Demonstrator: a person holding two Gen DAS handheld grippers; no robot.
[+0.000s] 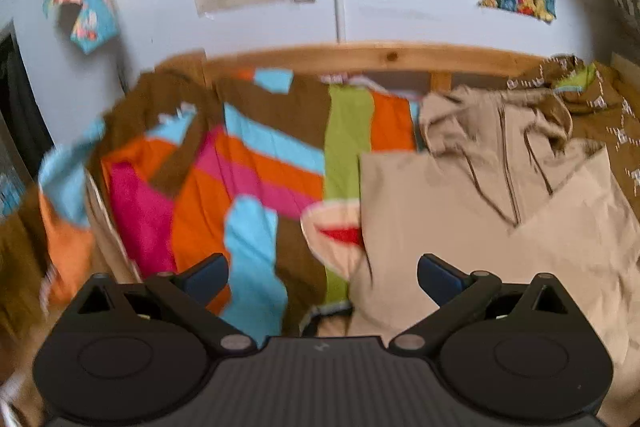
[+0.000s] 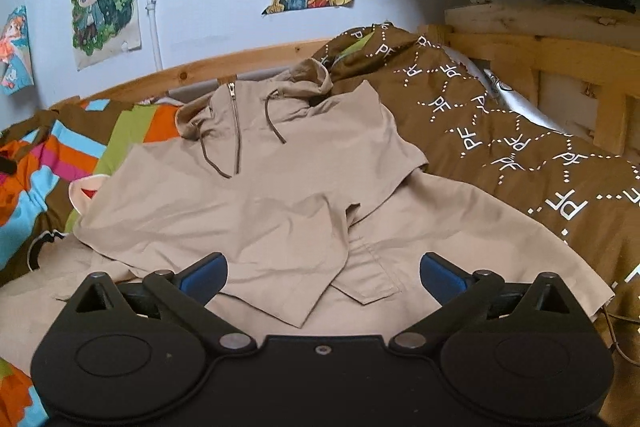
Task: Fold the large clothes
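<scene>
Hoodie heading: the beige hoodie lay flat, hood toward 12 o'clock at the wooden bed rail, zip running 12 to 6, sleeves folded across the chest.
Hoodie versus grippers: it lay under and ahead of the right gripper; from the left gripper it sat at 2 o'clock.
Jaws: both sets stood wide apart, nothing between them.
Surface: a striped multicolour bedsheet, with a brown lettered duvet at 2 o'clock.
Room: cartoon posters hung on the pale wall.
</scene>
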